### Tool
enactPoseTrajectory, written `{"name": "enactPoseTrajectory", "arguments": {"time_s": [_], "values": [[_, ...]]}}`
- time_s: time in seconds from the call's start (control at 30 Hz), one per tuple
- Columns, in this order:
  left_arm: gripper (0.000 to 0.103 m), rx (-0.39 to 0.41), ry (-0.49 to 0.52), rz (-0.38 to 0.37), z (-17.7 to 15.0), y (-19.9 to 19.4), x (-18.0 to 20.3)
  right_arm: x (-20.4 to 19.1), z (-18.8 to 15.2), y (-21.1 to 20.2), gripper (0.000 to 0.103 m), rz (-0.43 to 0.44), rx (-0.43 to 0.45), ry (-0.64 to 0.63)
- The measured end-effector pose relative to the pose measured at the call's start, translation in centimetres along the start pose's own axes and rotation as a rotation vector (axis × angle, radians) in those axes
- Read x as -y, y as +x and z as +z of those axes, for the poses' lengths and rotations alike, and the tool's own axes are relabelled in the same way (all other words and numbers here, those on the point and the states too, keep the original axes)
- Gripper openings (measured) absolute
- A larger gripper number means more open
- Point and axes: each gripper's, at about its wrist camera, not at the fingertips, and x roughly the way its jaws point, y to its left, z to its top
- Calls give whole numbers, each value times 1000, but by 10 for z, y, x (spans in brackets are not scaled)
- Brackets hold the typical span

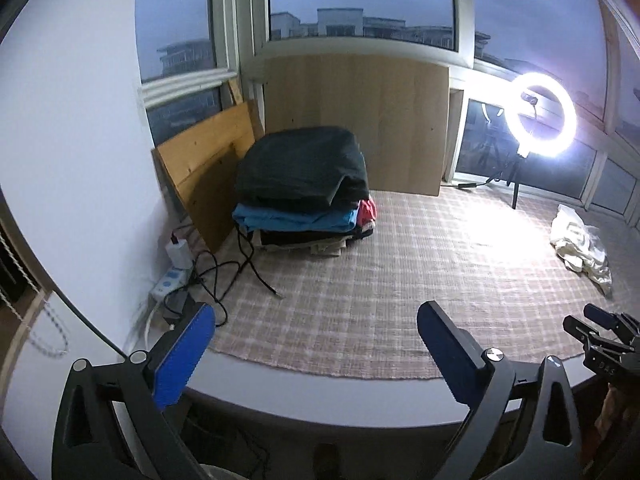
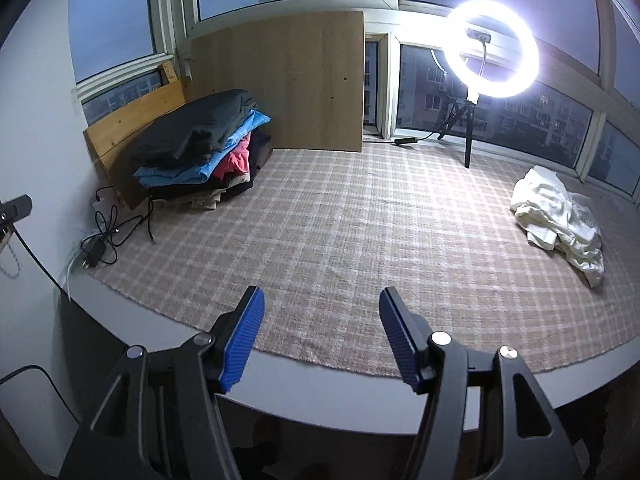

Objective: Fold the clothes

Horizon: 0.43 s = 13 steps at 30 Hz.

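A crumpled white garment [image 2: 558, 214] lies on the checked cloth at the right; it also shows in the left wrist view [image 1: 580, 246]. A stack of folded clothes [image 1: 304, 188], dark on top, then blue, red and beige, sits at the back left [image 2: 204, 152]. My left gripper [image 1: 316, 320] is open and empty above the near edge of the table. My right gripper [image 2: 322, 302] is open and empty above the near edge too, far from the white garment. The right gripper also shows in the left wrist view [image 1: 600, 330] at the right edge.
A checked cloth [image 2: 360, 232] covers the white table [image 2: 328, 392]. A lit ring light on a tripod [image 2: 490, 50] stands at the back right. Wooden boards [image 2: 288, 80] lean against the windows. A power strip and black cables [image 1: 188, 280] lie at the left edge.
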Motion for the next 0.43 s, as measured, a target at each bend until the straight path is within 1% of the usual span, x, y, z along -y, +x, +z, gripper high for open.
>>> {"name": "enactPoseTrajectory", "arguments": {"time_s": [0.3,0.37,0.43], "values": [[102,26,-38,-40,-1,-18,-6,-5,-1,-9,59,1,20,-23],[102,30,-48,-39,-1,-19,-7,-7,-1,-10,59,0,21,-29],[102,44,-36,-36,-2,-22,-5,-6,-1,-10,59,-2,23,-33]]}}
